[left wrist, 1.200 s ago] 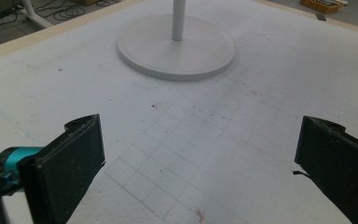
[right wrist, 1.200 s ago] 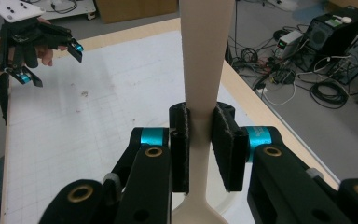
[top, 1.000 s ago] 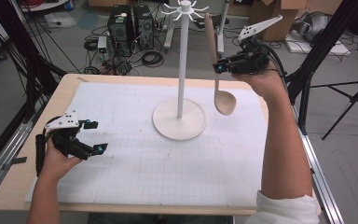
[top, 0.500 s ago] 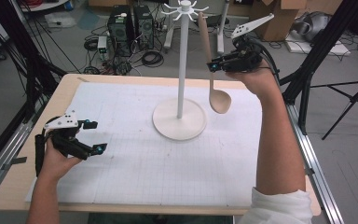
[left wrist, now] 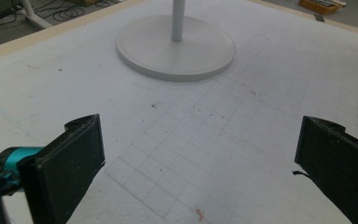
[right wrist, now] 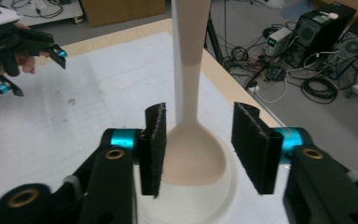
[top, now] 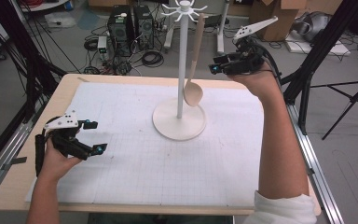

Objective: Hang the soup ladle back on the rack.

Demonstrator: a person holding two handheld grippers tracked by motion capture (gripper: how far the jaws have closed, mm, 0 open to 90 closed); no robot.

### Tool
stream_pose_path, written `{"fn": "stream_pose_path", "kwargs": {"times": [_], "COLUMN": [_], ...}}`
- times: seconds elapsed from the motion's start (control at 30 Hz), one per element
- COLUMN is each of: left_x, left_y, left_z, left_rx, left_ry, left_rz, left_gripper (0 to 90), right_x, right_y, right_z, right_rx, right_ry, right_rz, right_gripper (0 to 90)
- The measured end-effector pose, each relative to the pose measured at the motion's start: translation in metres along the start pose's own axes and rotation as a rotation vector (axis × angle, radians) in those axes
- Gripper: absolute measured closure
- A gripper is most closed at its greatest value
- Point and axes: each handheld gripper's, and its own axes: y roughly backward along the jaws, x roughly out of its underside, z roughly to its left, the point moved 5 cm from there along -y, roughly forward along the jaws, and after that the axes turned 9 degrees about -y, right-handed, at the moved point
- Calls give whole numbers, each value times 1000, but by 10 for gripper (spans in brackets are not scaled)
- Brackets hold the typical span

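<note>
- Jaws of the right gripper [right wrist: 198,149] have just been opening; they stand spread, with the wooden spoon [top: 195,70] hanging beyond them, off the pads.
- Upper centre of the high view: the spoon hangs from a hook on the white stand [top: 181,60], its bowl low beside the pole.
- Jaws of the left gripper [top: 85,136] are spread wide over bare sheet at lower left.
- Risk, as I judge it: brushing the handle on withdrawal could swing the spoon off its hook.
- Gridded white sheet [top: 168,158] covers the tabletop [top: 9,186]; computers and cables [top: 126,42] lie on the floor behind.
</note>
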Motion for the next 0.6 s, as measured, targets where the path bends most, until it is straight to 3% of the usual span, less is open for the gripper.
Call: {"fn": "stream_pose_path", "kwargs": {"times": [0.27, 0.43, 0.6], "left_x": [-1, -1, -1], "left_y": [-1, -3, -5], "left_z": [-1, -2, -3], "left_rx": [4, 9, 9], "left_ry": [-3, -5, -7], "left_rz": [2, 8, 12], "left_gripper": [17, 17, 17], "right_x": [19, 43, 60], "right_y": [16, 28, 33], "right_z": [5, 8, 10], "right_rx": [-29, -17, 5], "right_ry": [2, -16, -31], "right_rz": [-63, -102, -106], "right_gripper": [382, 330, 291]}}
